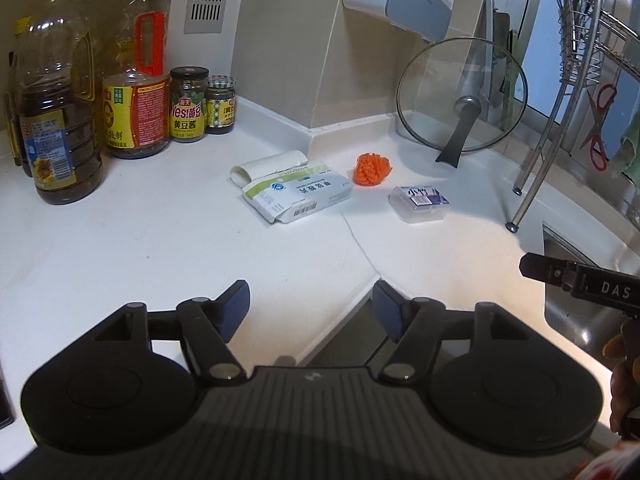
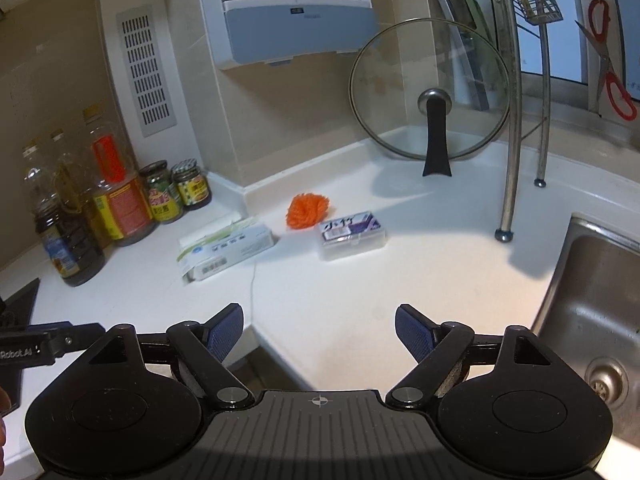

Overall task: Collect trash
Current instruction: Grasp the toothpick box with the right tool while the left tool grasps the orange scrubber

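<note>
The white paper roll [image 1: 269, 166] lies behind the green-and-white carton [image 1: 298, 196]; from the right wrist view the carton hides nearly all of it. Small print on the carton is too fine to read. Behind the glass lid [image 2: 430, 88], the boards leaning on the wall show only as smeared shapes. The sink [image 2: 600, 308], right of the carton, is cut by the picture's edge in both views. The red-handled scissors [image 2: 612, 64] above the sink run off the right edge. Left of the carton, the oil bottles [image 1: 60, 92] overlap, so the rear ones are mostly hidden.
</note>
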The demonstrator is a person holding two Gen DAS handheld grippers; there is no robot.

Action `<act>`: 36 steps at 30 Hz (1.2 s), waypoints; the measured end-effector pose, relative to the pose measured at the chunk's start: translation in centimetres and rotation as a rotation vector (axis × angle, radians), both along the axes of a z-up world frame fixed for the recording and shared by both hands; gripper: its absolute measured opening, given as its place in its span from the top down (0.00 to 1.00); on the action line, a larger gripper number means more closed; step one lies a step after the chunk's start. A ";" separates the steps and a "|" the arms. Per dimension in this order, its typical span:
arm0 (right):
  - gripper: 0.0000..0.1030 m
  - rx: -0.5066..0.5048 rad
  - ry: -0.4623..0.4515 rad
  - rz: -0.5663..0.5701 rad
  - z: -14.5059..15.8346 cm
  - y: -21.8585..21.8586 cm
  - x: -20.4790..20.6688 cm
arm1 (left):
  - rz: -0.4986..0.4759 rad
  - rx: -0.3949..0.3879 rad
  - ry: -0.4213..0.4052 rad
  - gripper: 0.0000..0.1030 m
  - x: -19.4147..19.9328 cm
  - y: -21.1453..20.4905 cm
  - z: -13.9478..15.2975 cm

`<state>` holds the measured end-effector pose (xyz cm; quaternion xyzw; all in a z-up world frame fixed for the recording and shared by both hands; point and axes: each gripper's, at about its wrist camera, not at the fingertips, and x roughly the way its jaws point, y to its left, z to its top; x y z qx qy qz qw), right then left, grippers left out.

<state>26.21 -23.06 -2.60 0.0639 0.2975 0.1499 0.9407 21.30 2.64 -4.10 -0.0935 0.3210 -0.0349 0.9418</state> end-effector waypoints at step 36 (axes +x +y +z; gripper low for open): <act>0.13 -0.114 0.112 0.208 -9.2 1.9 23.1 | 0.155 0.013 0.117 0.25 16.8 -5.0 -2.3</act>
